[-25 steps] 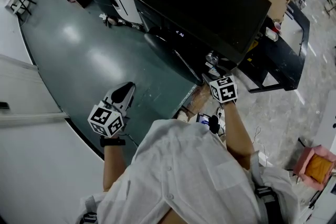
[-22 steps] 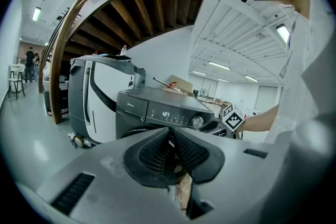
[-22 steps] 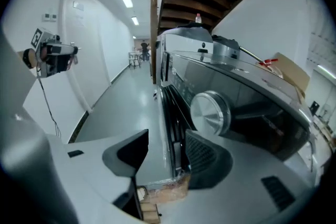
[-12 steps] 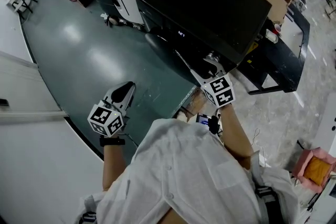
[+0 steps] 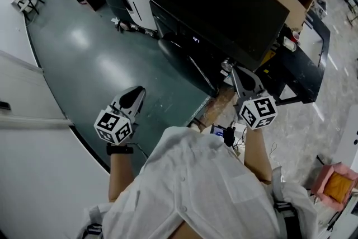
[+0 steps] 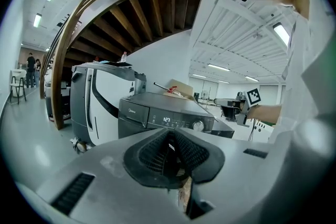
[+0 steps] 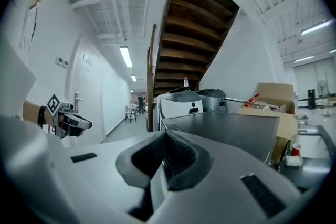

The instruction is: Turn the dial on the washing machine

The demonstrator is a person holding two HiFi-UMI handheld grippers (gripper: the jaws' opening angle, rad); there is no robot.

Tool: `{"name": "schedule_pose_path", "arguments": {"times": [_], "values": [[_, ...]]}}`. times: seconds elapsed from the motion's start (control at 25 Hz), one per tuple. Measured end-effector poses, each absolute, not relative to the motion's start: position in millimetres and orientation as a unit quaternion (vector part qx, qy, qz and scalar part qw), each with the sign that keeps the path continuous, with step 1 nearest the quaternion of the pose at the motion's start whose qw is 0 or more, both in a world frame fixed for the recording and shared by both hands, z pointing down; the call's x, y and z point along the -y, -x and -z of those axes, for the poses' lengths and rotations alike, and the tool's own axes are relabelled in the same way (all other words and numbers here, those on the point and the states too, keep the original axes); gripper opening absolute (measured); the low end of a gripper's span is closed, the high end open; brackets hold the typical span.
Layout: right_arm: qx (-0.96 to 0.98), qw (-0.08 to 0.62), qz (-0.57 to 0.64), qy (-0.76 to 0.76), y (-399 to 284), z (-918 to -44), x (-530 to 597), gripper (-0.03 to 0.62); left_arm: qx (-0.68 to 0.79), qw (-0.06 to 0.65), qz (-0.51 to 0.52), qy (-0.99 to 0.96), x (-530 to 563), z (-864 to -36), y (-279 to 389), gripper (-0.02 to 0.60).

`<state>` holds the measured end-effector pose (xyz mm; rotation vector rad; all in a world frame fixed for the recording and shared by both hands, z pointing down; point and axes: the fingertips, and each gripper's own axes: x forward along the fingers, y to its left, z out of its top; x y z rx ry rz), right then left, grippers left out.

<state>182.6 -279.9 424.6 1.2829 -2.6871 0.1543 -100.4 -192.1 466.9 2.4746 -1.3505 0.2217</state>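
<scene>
Left hand-held gripper (image 5: 135, 95) and right hand-held gripper (image 5: 236, 72) are closed, empty; left gripper view shows dial (image 6: 198, 125).

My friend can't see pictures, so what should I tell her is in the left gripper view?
The left gripper, jaws shut and empty, points at a dark washing machine with a lit display and a silver dial. The person's arm holds the right gripper just right of that dial. A wooden staircase curves overhead.

Glossy dark green floor (image 5: 95, 59) meets a white wall (image 5: 33, 176), with a brown wooden staircase (image 7: 191, 23) beside long white ceiling lights (image 7: 126, 56).
</scene>
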Motion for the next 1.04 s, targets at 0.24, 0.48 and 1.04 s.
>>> {"name": "schedule_pose_path", "arguments": {"times": [0.24, 0.48, 1.04], "values": [[0.881, 0.091, -0.042, -0.463, -205, -422, 284, 0.0, 0.47, 0.157, -0.076, -0.865, 192, -467, 98, 0.037], [0.88, 0.106, -0.035, -0.462, -205, -425, 285, 0.0, 0.47, 0.158, -0.075, -0.865, 194, -467, 98, 0.037], [0.883, 0.118, -0.032, -0.453, -198, -431, 296, 0.0, 0.478, 0.165, -0.074, -0.86, 200, -472, 103, 0.037]]}}
